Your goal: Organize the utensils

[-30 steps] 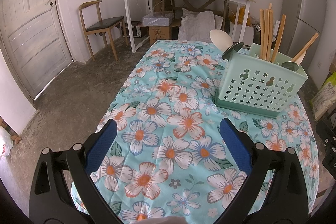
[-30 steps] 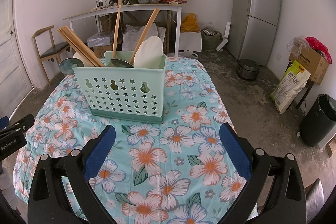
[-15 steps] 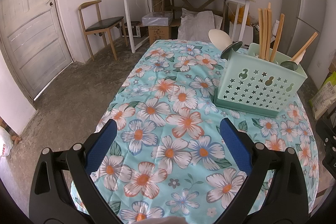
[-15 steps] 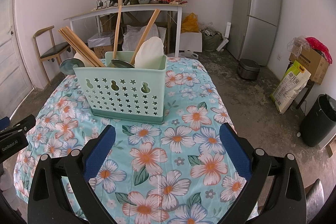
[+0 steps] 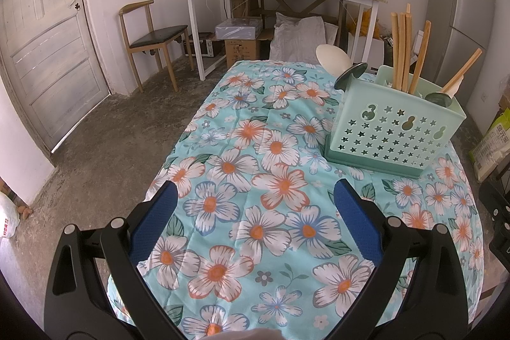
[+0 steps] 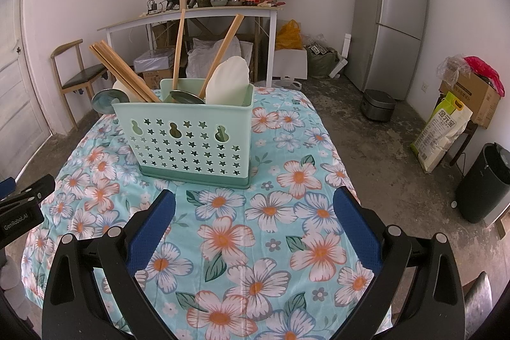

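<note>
White "GenRobot.AI" lettering, left hand-held gripper (image 6: 22, 206)

A plain home room, part kitchen, part storage: bare concrete floor (image 5: 105, 145), fridge (image 6: 390, 18), rice cooker (image 6: 379, 104) on the floor, cluttered white table (image 6: 191, 15), wooden chair (image 5: 153, 37), cardboard boxes (image 6: 475, 94), flowered tablecloth (image 6: 271, 212).

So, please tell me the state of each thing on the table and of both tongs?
Utensil caddy: upright on the tablecloth, filled.
Chopsticks: standing in the caddy, leaning.
White spoon: in the caddy, bowl up.
Left tongs: open, empty.
Right tongs: open, empty.
</note>
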{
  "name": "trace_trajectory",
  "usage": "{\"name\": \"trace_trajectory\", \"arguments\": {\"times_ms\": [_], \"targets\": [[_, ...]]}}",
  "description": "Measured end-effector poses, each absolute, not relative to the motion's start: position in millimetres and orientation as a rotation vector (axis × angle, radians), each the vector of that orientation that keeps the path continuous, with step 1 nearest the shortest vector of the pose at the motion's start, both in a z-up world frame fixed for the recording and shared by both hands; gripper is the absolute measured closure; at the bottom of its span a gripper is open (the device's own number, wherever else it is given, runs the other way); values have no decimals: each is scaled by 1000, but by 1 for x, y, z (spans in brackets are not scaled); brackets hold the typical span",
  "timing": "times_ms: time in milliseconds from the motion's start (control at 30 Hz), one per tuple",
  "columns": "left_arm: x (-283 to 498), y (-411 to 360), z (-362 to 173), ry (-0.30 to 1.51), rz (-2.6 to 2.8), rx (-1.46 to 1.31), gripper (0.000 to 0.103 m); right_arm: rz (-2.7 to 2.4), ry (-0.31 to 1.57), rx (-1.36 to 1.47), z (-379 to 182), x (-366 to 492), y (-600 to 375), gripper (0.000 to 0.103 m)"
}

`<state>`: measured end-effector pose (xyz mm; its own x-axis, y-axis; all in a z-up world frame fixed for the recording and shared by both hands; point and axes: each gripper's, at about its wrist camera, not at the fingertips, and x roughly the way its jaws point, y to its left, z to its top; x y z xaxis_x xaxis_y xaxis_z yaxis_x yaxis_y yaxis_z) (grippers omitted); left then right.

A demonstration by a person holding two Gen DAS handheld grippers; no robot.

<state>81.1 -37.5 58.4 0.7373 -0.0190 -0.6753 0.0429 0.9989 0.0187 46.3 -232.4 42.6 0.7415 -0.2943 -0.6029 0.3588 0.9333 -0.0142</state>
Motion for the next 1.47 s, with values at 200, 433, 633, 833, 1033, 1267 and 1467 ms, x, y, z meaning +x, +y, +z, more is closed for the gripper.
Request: {"name": "trace_trajectory", "arguments": {"times_ms": [200, 433, 633, 833, 1033, 1267, 1467], "targets": [[81, -37, 59, 741, -34, 34, 8, -357, 643, 105, 43, 46, -232, 7], [81, -37, 59, 741, -35, 34, 8, -357, 643, 105, 43, 46, -232, 7], [81, -38, 59, 741, -34, 34, 8, -355, 642, 104, 45, 47, -231, 7], [81, -38, 59, 741, -35, 34, 8, -355, 642, 105, 45, 47, -231, 7], [81, -38, 60, 741, -35, 34, 8, -355, 642, 105, 44, 47, -232, 7], [81, -39, 59, 747, -45, 35, 8, -351, 643, 108, 46, 48, -231, 7], [81, -46, 55, 755, -64, 40, 8, -349, 644, 105, 47, 50, -229, 7]]}}
